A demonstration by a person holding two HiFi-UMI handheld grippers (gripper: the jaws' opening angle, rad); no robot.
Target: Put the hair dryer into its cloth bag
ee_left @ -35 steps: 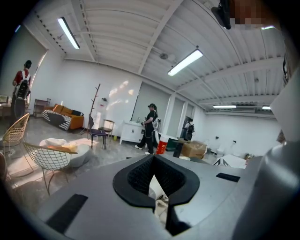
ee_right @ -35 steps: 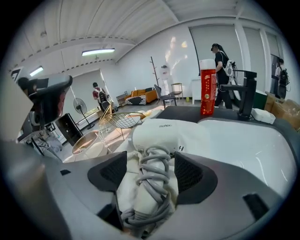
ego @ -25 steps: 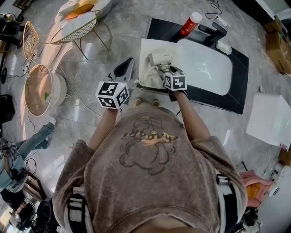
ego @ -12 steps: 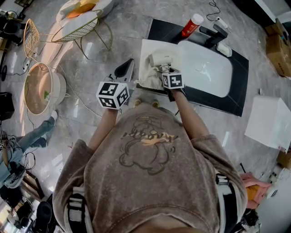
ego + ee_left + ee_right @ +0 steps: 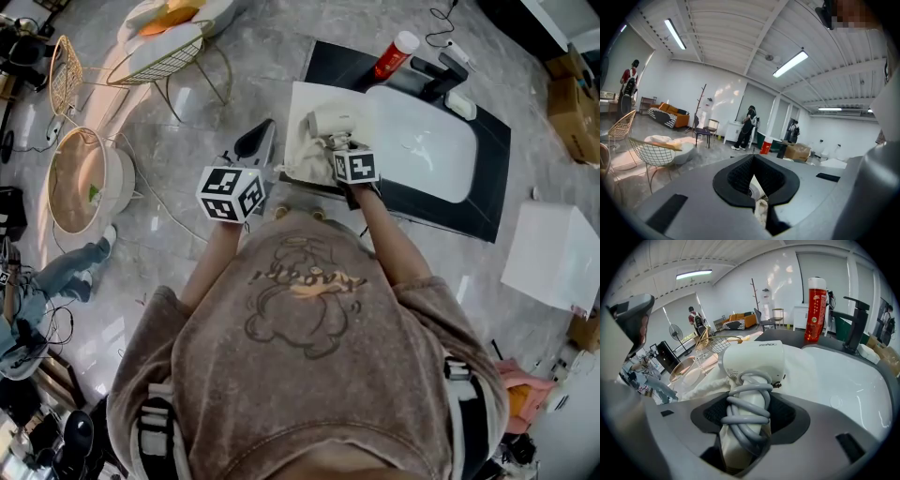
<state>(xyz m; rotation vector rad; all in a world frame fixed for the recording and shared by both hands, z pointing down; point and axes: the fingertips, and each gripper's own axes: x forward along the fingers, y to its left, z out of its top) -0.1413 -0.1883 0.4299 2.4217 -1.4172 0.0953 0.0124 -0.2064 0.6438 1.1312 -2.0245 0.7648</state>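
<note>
A white hair dryer (image 5: 330, 119) lies on the cream cloth bag (image 5: 302, 161) at the left end of the black counter (image 5: 487, 202). In the right gripper view its handle, wound with grey cord (image 5: 746, 411), stands between the pads of my right gripper (image 5: 747, 420). The jaws are closing and both pads touch the handle. The dryer's body (image 5: 752, 357) points away over the bag (image 5: 691, 391). My left gripper (image 5: 267, 127) hovers left of the bag, shut. A bit of cream cloth (image 5: 760, 209) shows pinched in its slit.
A white basin (image 5: 422, 141) fills the counter right of the dryer. Behind it are a red bottle (image 5: 392, 49) and a black tap (image 5: 436, 66). A wire chair (image 5: 164, 52) and a round basket (image 5: 84, 178) stand on the floor to the left, a white box (image 5: 553, 248) to the right.
The right gripper's marker cube has shifted slightly towards the hair dryer. The left gripper has kept still.
</note>
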